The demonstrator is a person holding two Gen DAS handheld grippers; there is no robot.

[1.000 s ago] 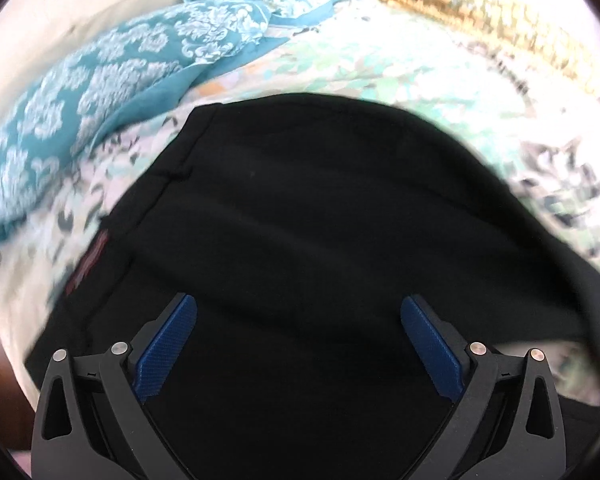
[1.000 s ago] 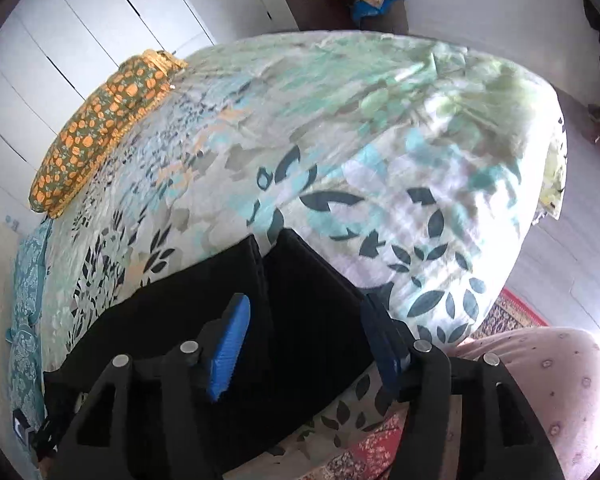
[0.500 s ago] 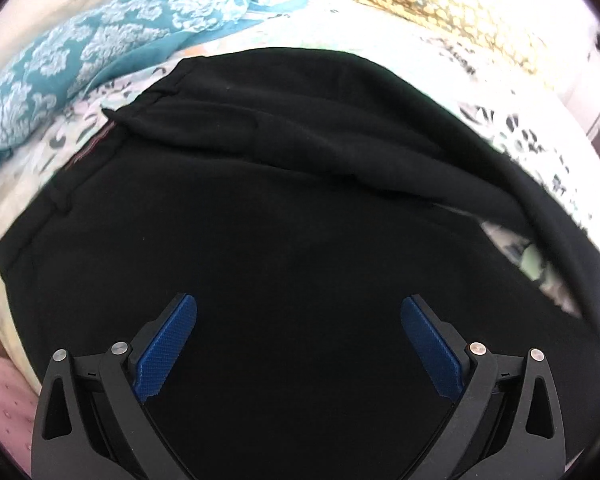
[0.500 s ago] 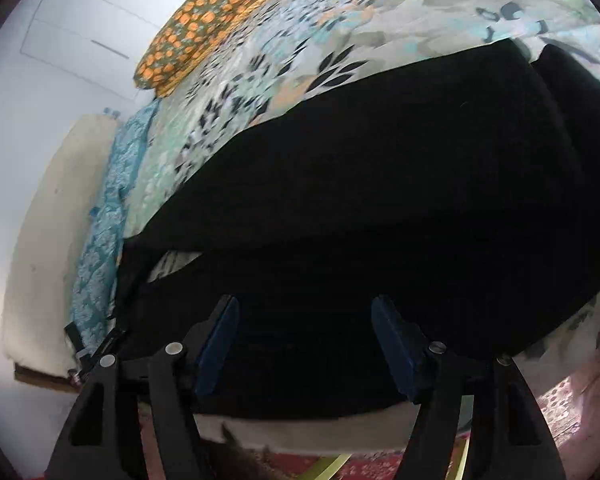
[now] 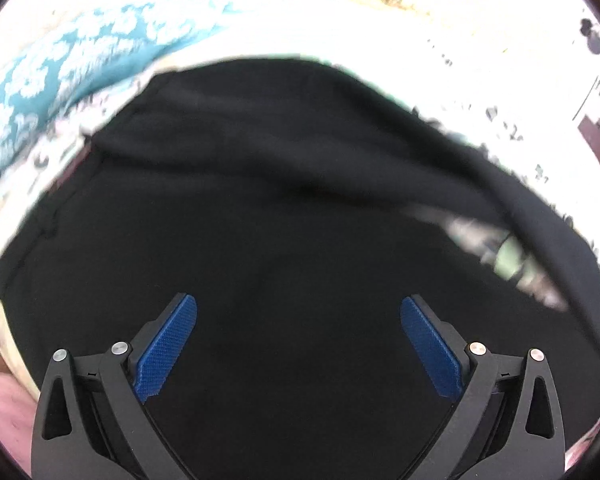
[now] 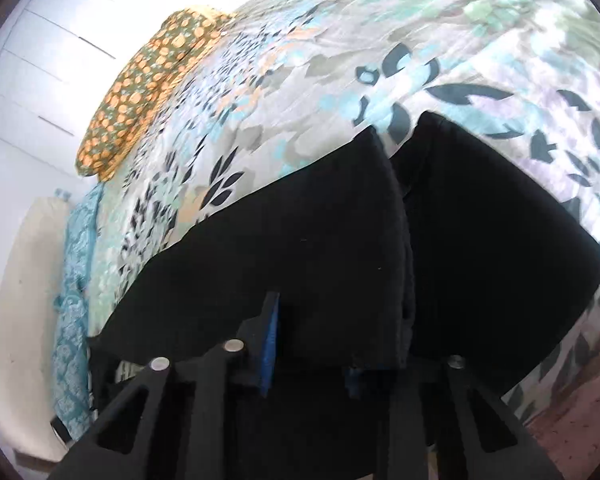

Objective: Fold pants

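Black pants lie spread on the floral bedsheet and fill the left wrist view. My left gripper hovers over their wide upper part. It is open, with both blue pads far apart and only flat cloth under them. In the right wrist view the two pants legs lie side by side and end near the bed's edge. My right gripper sits at the near leg's hem with its jaws closing. Black cloth fills the gap between them and hides most of the right pad.
An orange patterned pillow and a teal patterned pillow lie at the head of the bed. White wardrobe doors stand behind. A reddish rug shows below the bed's edge. A pink-clothed part of the person is at the lower left.
My right gripper has come down onto the leg ends, and its jaws have narrowed from wide apart to pinching the cloth. The left gripper has slid across the pants and stays open.
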